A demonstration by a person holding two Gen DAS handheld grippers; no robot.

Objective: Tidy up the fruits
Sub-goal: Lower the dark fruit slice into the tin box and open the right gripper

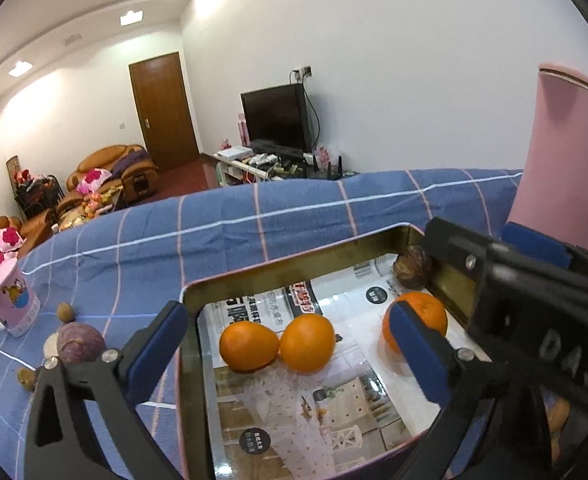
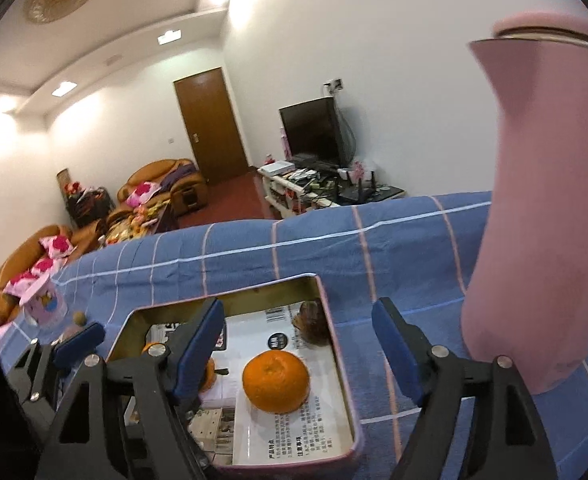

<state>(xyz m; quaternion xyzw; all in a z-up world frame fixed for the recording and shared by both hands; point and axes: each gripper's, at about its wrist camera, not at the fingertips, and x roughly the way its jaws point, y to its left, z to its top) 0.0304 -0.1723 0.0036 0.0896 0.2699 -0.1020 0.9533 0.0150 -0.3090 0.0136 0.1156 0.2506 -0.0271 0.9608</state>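
Starting at my left gripper (image 1: 290,346): its jaws stand as wide as they go and hold nothing; through the gap I look down into the tin tray (image 1: 294,266), where two oranges (image 1: 276,344) lie touching each other on the printed paper lining, just ahead of the fingertips and a little below them; my right gripper (image 2: 298,354) is parted too, though less widely, and is likewise empty; a third orange (image 2: 276,382) sits on the lining directly between and just beyond its fingers, stem dimple up, apart from the pair. A brownish round fruit (image 2: 312,322) rests in the tray's far right corner.

Outward from there, what I judge to be left of the job lies off to the left on the blue checked cloth (image 1: 294,208): a purple round fruit (image 1: 80,342) just outside the tray's left wall, with a small brown fruit (image 1: 65,312) beyond it, near a pink cup (image 1: 12,300); both lie left of the left gripper and well away from the right one, so I reckon the left hand is the nearer for them, swinging leftward over the tray wall. The fruit is round enough that approach angle hardly matters. A tall pink jug (image 2: 542,208) stands close on the right, a thing for the right hand to avoid.
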